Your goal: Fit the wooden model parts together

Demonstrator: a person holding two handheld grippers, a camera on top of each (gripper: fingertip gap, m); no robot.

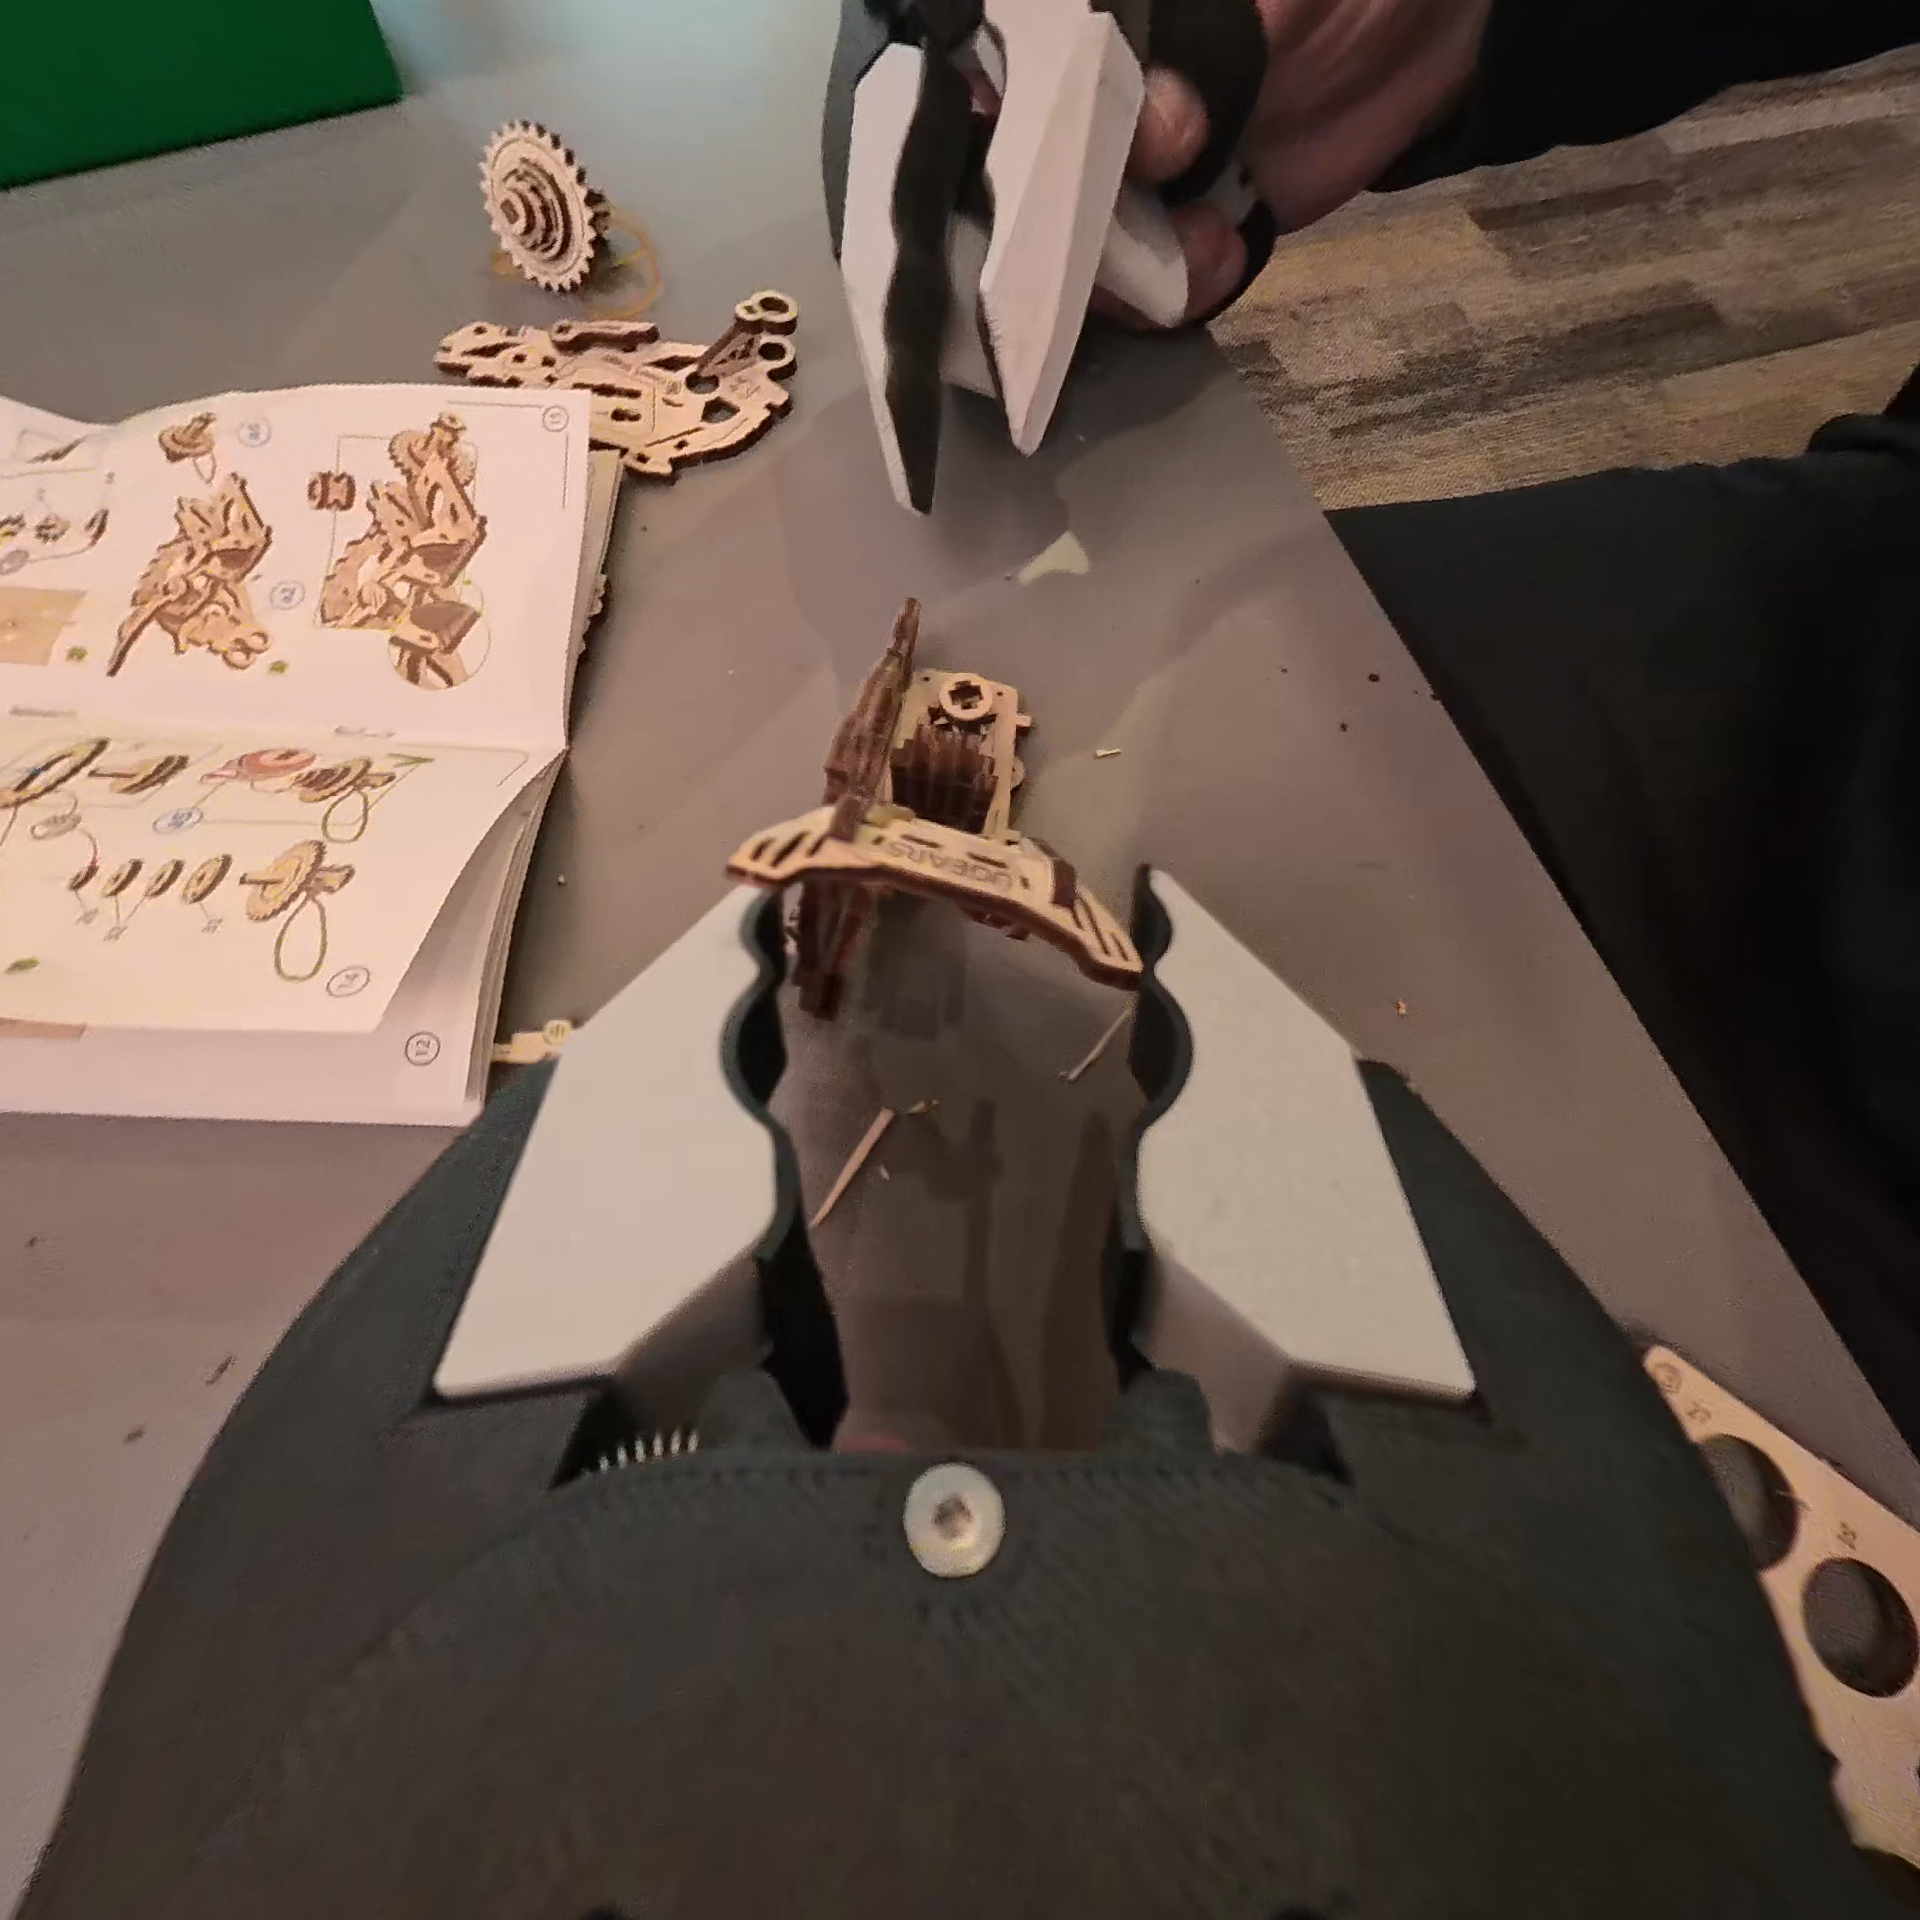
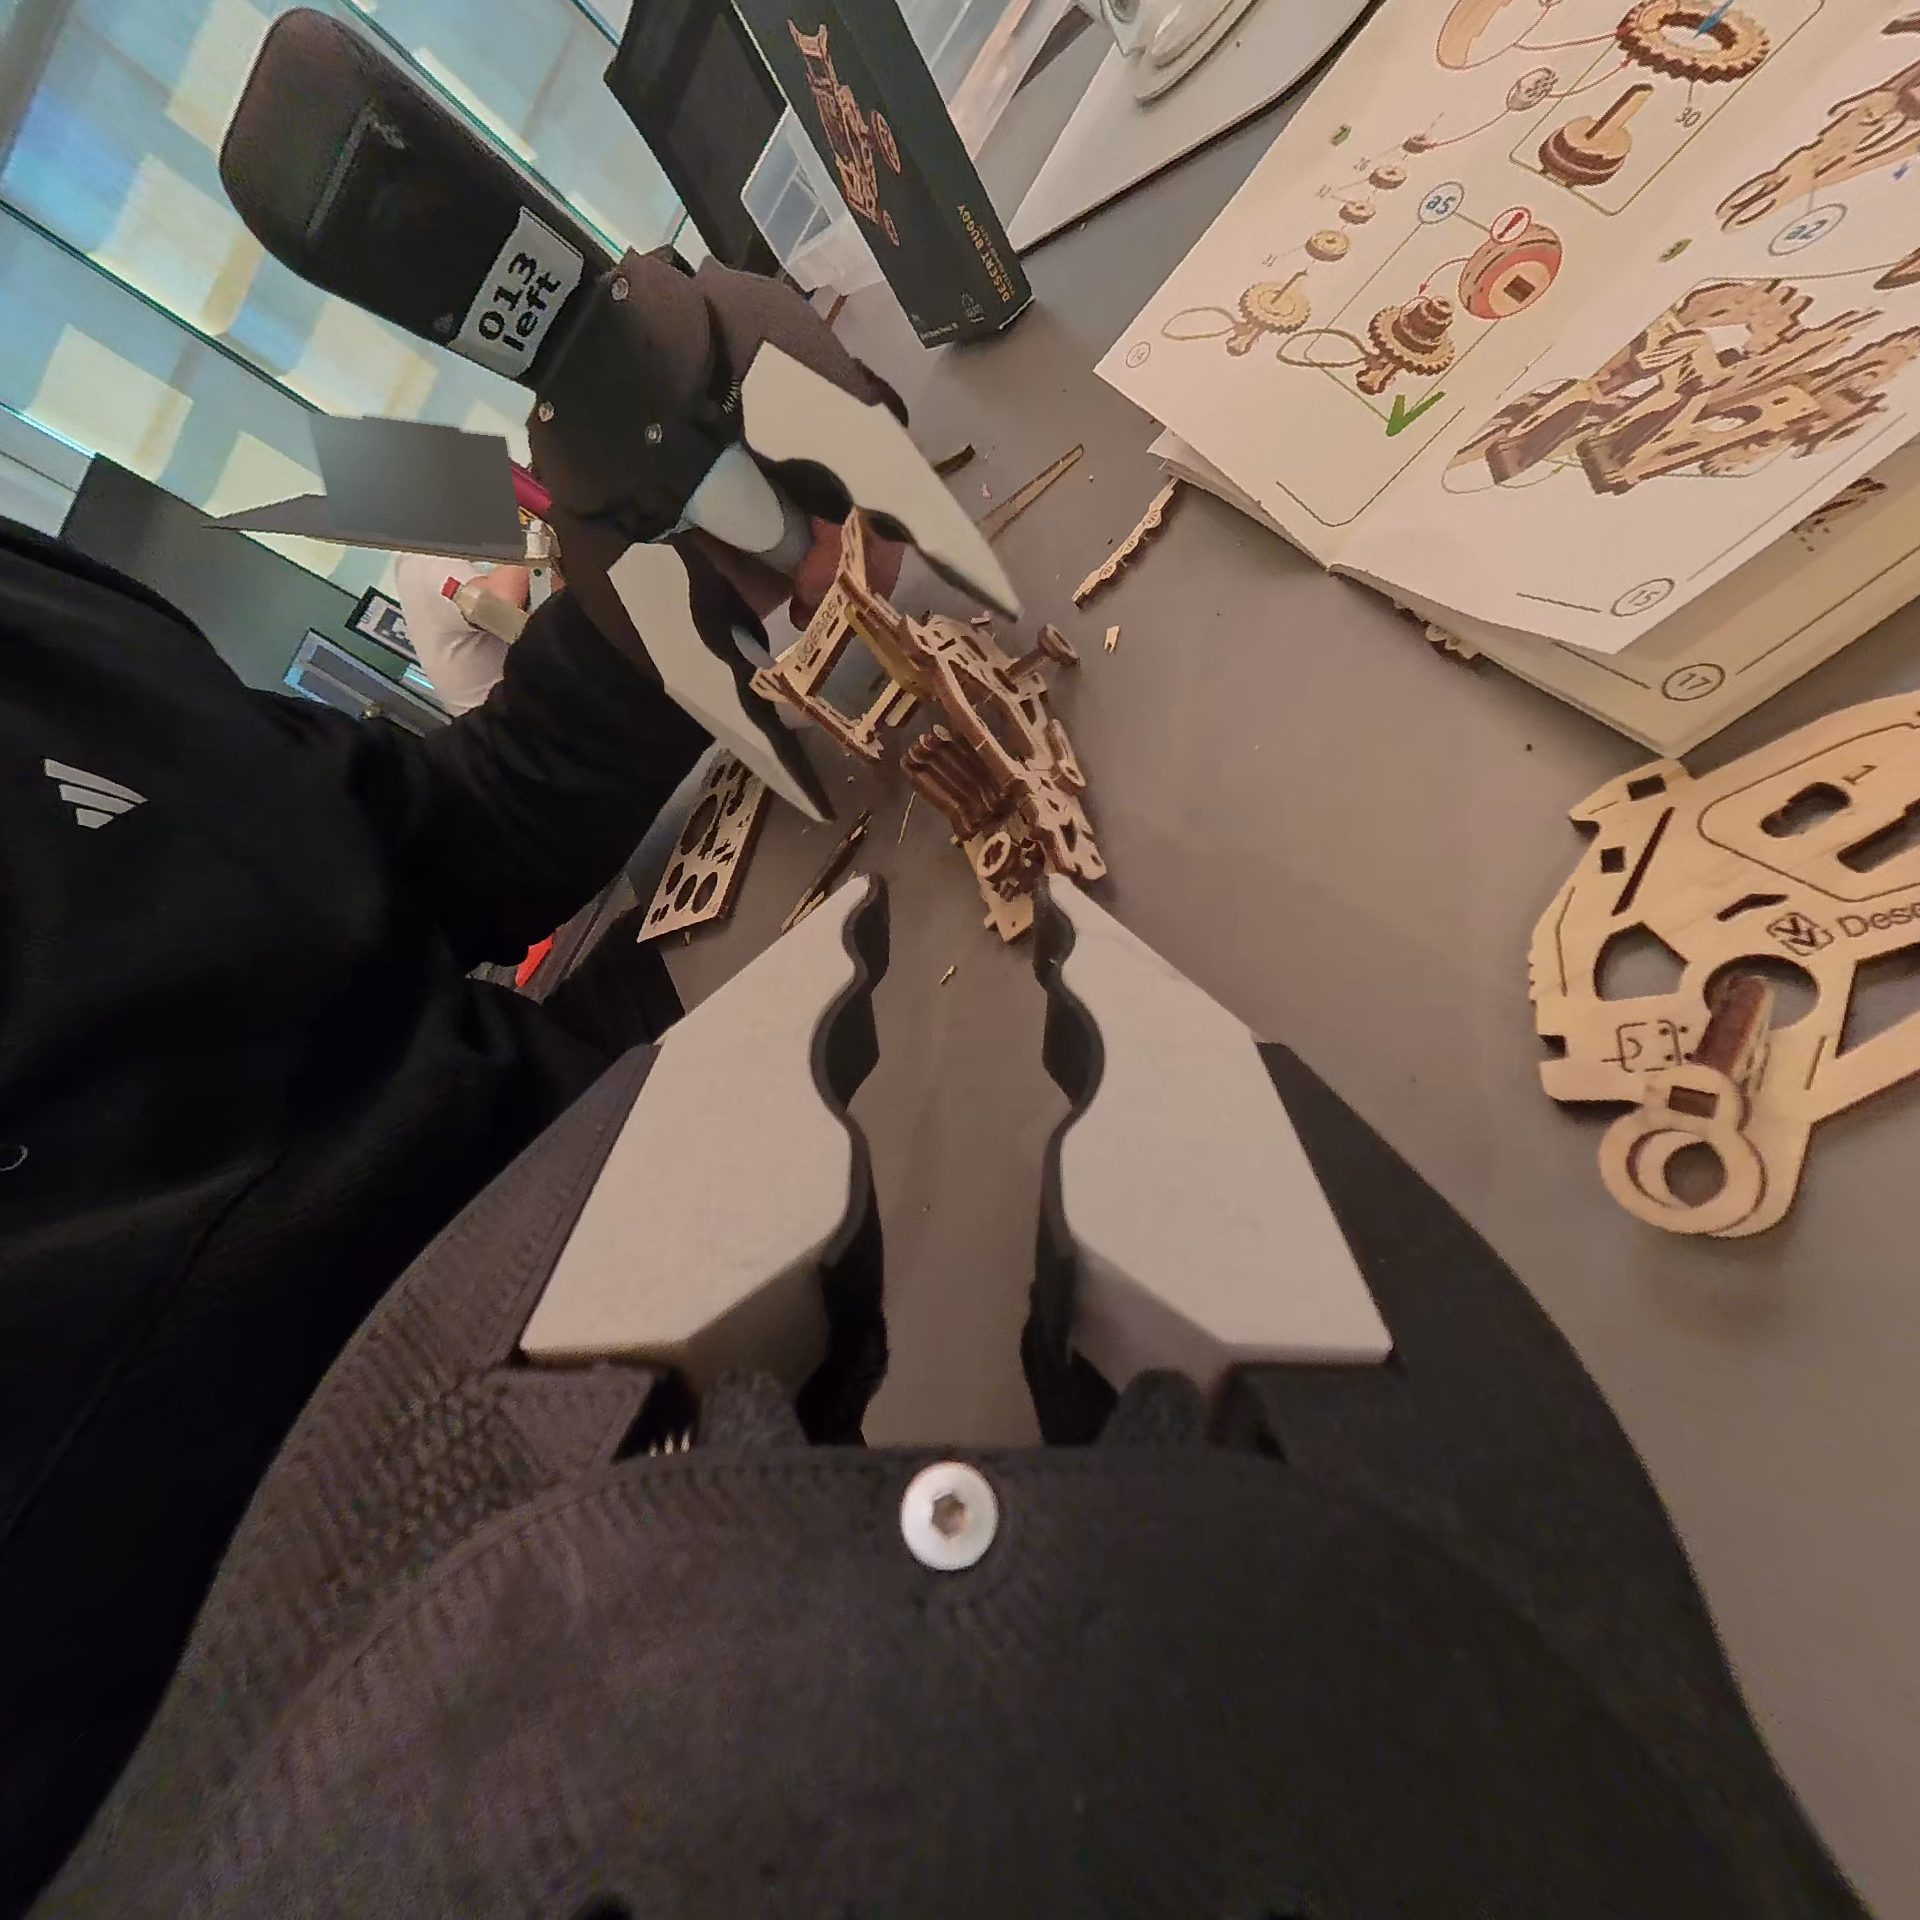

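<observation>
A small wooden model assembly (image 1: 925, 821) rests on the grey table (image 1: 1195, 727), tilted up at its near end. My left gripper (image 1: 954, 902) has its jaws wide apart, and both pads touch the ends of the assembly's curved bar (image 1: 1039, 883). It seems to hold the assembly by that bar. The right wrist view shows the same grip (image 2: 920, 712) on the assembly (image 2: 987, 748). My right gripper (image 2: 961, 894) is partly open and empty, its right fingertip (image 2: 1060, 914) right at the assembly's other end. In the left wrist view it (image 1: 971, 473) hovers beyond the assembly.
An open instruction booklet (image 1: 260, 727) lies to the left, with a gear wheel (image 1: 545, 208) and flat wooden parts (image 1: 644, 384) behind it. A car-shaped wooden sheet (image 2: 1714, 966), a punched sheet (image 1: 1808, 1579) and a black box (image 2: 883, 156) lie around. The table edge (image 1: 1455, 707) runs on the right. My right gripper is the nearer one to the gear wheel (image 1: 545, 208): about 15 centimeters, against 20 centimeters.
</observation>
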